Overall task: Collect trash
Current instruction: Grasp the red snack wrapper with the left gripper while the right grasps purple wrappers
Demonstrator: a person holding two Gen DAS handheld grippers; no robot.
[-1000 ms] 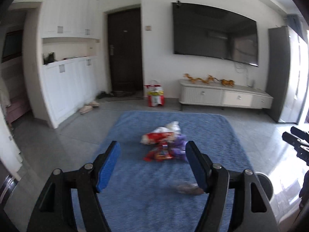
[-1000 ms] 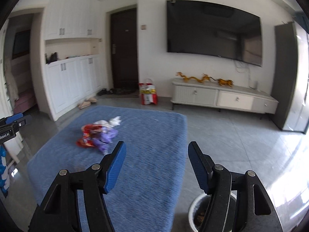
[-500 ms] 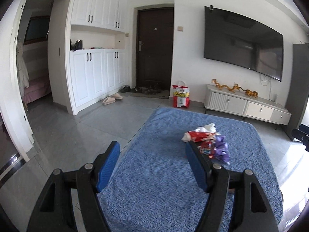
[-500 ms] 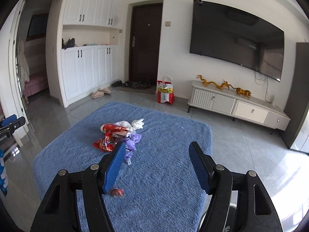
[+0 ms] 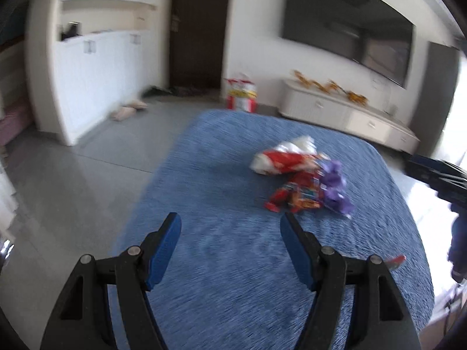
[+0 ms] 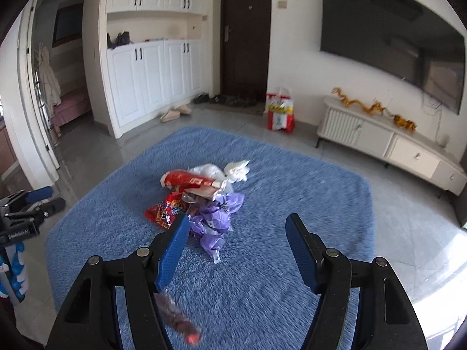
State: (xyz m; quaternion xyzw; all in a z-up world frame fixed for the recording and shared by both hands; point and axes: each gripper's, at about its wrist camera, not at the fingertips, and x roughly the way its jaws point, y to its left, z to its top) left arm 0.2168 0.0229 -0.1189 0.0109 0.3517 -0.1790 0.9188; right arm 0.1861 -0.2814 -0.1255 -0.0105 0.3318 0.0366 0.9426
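A heap of trash lies on the blue rug: a red and white wrapper, a red snack bag, purple wrappers and white crumpled plastic. A single dark red wrapper lies apart, nearer to me. My left gripper hangs open above the rug, short and left of the heap. My right gripper is open too, its left finger just in front of the heap. Nothing sits between either pair of fingers.
Grey tiled floor surrounds the rug. A red and yellow bag stands by the dark door. White cabinets with slippers are at the left, a low TV stand under a wall TV at the right.
Both grippers have come down and closer to the rug; the heap looks bigger in both views. The right view swung so the heap sits near its left finger. Jaws stay apart.
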